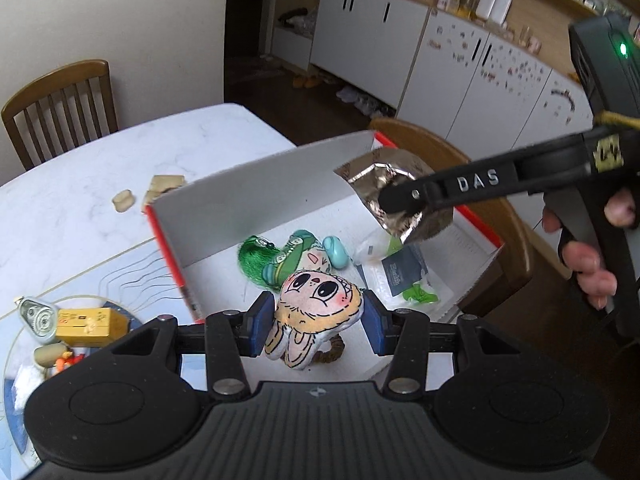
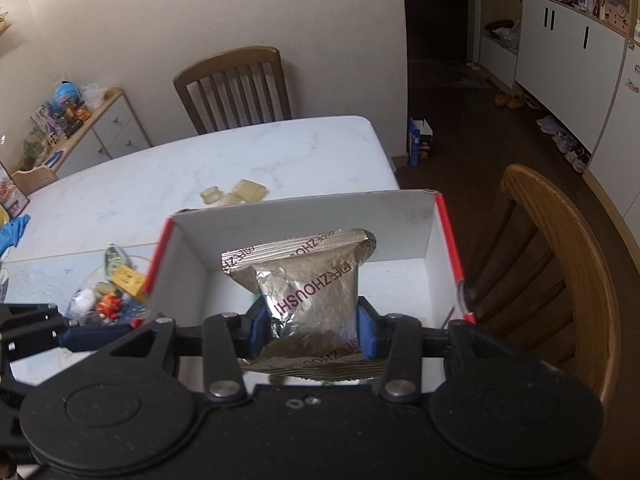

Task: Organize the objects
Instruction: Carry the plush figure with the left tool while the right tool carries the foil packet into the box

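Foil snack packet sits pinched in my right claw above the red-edged box; my left claw clamps a cartoon plush.

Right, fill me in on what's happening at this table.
A person is sorting small things into a white box with red edges, a hand-held gripper in each hand. The left hand-held gripper holds a cartoon plush toy over the box. The right hand-held gripper holds a silver foil packet above it. More odds and ends wait on a plate.
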`<state>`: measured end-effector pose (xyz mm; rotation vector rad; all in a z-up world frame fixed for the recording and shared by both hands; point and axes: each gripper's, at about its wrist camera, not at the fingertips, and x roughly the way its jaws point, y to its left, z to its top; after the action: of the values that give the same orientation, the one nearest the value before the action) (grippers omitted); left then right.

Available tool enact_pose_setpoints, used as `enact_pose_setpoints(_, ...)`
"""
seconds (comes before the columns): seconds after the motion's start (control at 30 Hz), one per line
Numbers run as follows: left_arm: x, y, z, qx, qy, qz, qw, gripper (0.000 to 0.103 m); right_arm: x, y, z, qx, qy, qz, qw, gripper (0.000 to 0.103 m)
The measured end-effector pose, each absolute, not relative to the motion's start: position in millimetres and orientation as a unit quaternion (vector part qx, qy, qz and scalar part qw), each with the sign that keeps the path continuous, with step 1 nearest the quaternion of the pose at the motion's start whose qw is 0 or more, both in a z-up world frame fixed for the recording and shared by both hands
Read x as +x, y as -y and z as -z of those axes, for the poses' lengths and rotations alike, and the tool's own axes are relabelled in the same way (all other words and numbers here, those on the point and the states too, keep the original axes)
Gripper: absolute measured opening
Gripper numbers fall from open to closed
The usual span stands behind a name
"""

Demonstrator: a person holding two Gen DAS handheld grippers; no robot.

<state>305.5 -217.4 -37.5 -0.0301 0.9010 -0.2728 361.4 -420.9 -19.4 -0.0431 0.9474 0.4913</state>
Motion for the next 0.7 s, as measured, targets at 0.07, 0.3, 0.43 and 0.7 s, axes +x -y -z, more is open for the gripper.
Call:
enact_pose_setpoints(0.07,314.6,223.9,43.9,-0.011,-0.445,0.126,0.886,0.046,370.0,421.9,24.9,-0.021,-0.458,-0.232,0.858,0.042)
enact_pose_setpoints(0.3,341.2,242.6,64.6,0.013,-0.477,0.113,0.872,0.046,395.5,415.2,44.8,-0.04,-0.481,-0.232,0.845,0.042)
enact_pose_setpoints(0.43,352.5,251.2,76.9,0.03,-0.492,0.107,0.863,0.046,406.4,412.7,56.9,-0.046,-0.494,-0.231,0.837,0.042)
enact_pose_setpoints(0.7,371.3,257.6,102.3,0.041,-0.535,0.095,0.839,0.047,418.9,406.0,79.2,-0.059,-0.514,-0.234,0.823,0.042)
